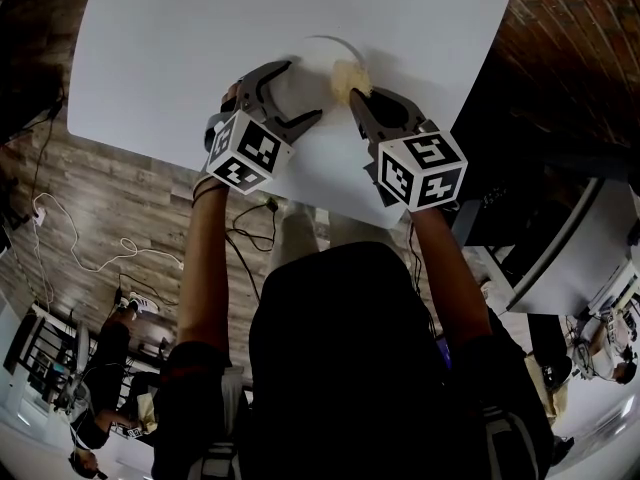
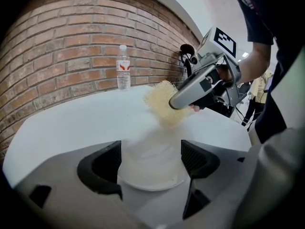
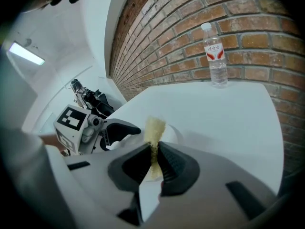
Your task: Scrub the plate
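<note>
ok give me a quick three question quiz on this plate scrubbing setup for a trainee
1. Multiple choice: what does the right gripper clamp? A) a brush B) a yellow scrub pad C) a folded cloth
2. True or false: the water bottle lies on its side by the brick wall.
3. Fill in: the left gripper has the white ___ between its jaws.

Key
1. B
2. False, it stands upright on the table.
3. plate
</note>
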The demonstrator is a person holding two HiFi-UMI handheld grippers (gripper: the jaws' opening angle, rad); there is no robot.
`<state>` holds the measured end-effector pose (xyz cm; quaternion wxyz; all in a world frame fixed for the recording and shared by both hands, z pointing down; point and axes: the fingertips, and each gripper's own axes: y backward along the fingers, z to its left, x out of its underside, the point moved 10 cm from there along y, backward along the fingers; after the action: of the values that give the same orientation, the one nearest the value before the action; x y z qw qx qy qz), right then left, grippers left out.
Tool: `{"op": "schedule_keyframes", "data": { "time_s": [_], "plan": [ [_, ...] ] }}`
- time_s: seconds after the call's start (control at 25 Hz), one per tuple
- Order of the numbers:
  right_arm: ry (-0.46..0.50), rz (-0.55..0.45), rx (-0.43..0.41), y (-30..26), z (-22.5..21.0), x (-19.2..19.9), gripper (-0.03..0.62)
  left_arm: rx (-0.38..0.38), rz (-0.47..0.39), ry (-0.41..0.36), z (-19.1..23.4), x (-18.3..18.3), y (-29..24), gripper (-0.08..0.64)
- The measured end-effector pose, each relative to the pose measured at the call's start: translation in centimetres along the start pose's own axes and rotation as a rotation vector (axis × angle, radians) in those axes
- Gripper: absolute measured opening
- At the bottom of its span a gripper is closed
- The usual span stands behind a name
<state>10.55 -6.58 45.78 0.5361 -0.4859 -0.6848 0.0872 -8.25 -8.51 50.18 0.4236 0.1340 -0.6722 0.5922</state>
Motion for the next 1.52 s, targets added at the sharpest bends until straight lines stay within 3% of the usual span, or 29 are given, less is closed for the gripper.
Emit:
{"op": "schedule_keyframes", "data": {
  "time_s": [0.52, 1.52],
  "plan": [
    [0.001, 0.008, 0.005, 0.1, -0.1, 0.0, 0.038, -0.013, -0.011, -0.005, -0.1, -0.1, 0.2, 0.373],
    [0.072, 0.054, -0.049, -4.7, 0.8, -4.8, 0.038, 0.008, 0.002, -0.016, 0.0, 0.1, 0.4, 0.373]
  ]
}}
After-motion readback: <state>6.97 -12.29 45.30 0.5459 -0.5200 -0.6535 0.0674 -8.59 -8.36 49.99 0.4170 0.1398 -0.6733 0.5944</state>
